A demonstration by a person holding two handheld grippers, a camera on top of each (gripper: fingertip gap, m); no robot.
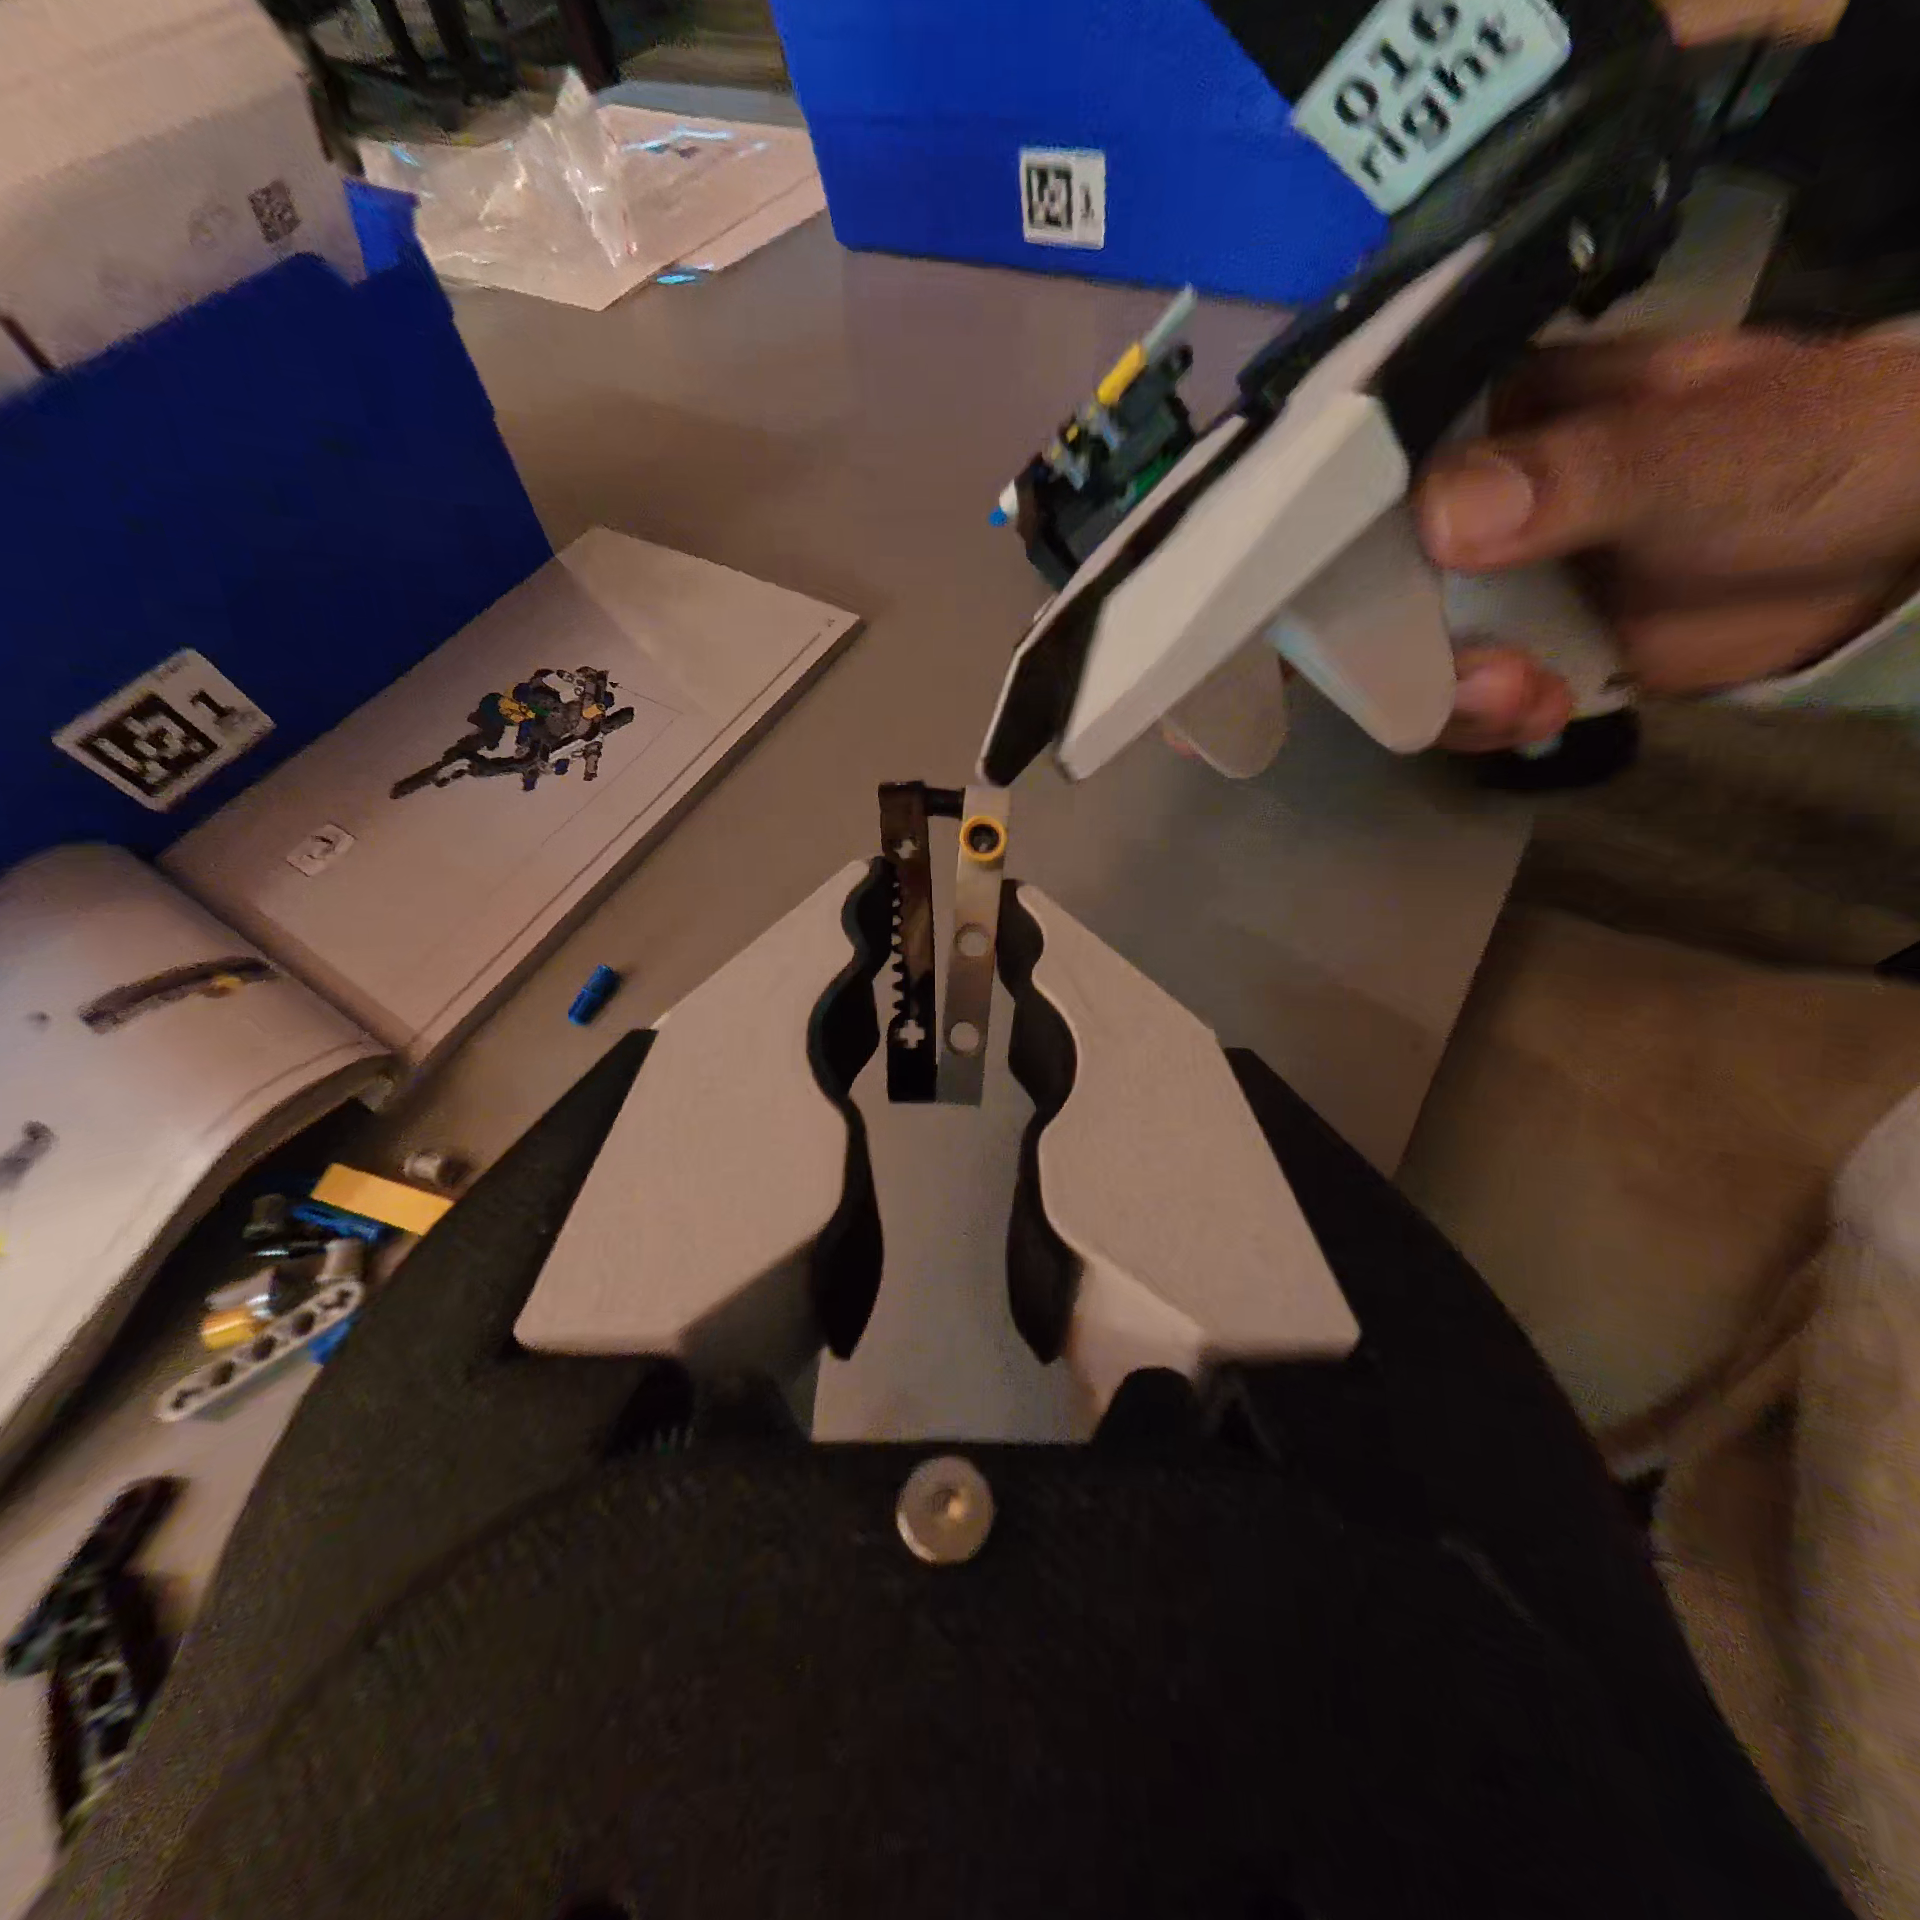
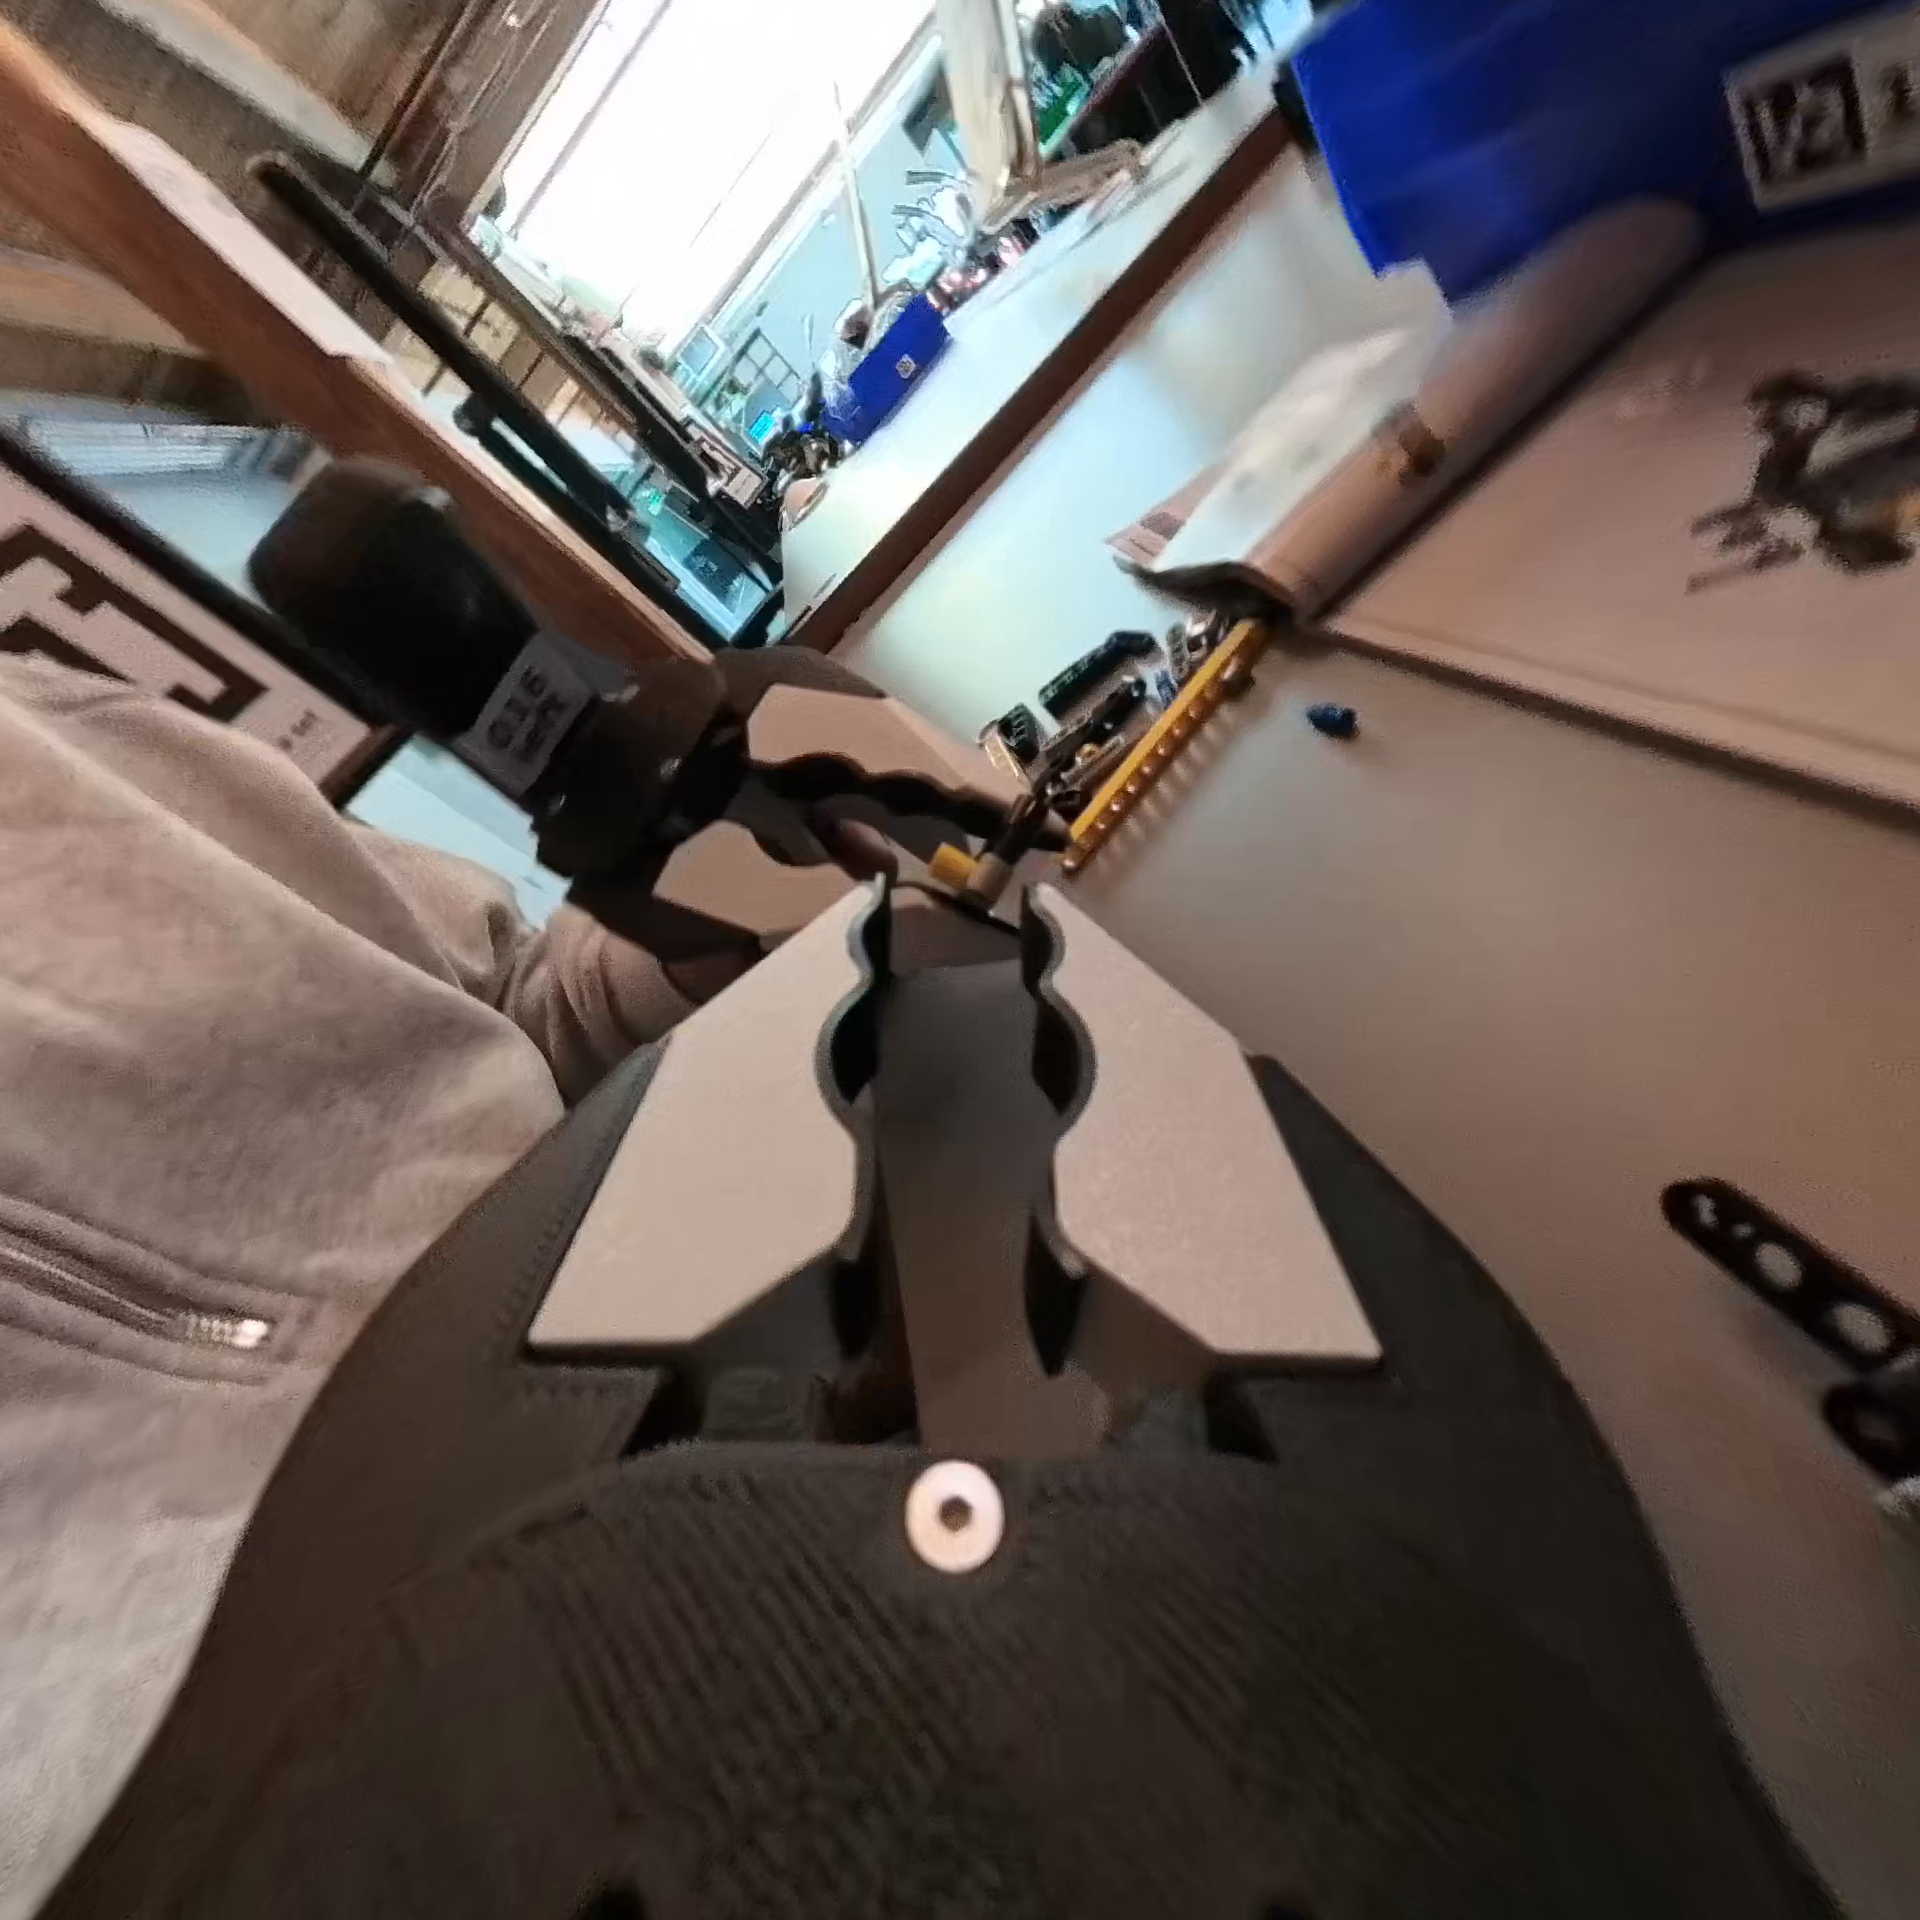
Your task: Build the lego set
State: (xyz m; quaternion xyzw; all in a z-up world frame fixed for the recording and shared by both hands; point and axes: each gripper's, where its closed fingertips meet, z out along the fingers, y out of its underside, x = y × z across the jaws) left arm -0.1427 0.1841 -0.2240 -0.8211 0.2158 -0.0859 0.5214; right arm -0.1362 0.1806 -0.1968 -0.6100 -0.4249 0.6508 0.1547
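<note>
Pinched upright in the left gripper (image 1: 940, 883), a black toothed rack (image 1: 906, 940) and grey holed beam (image 1: 975, 935) with a yellow bush (image 1: 983, 836) look light, rigid and slick, so grip the flat sides low. The right gripper (image 2: 951, 914) noses at the top, fingers parted and empty, above the instruction booklet (image 1: 499, 790) on the table (image 1: 831, 436)

A lab or workshop: blue marker-tagged bins (image 1: 1039, 135) are standing along the table's (image 1: 810, 416) far edge, cluttered workbenches (image 2: 935, 312) stretching toward bright windows (image 2: 665, 156).
</note>
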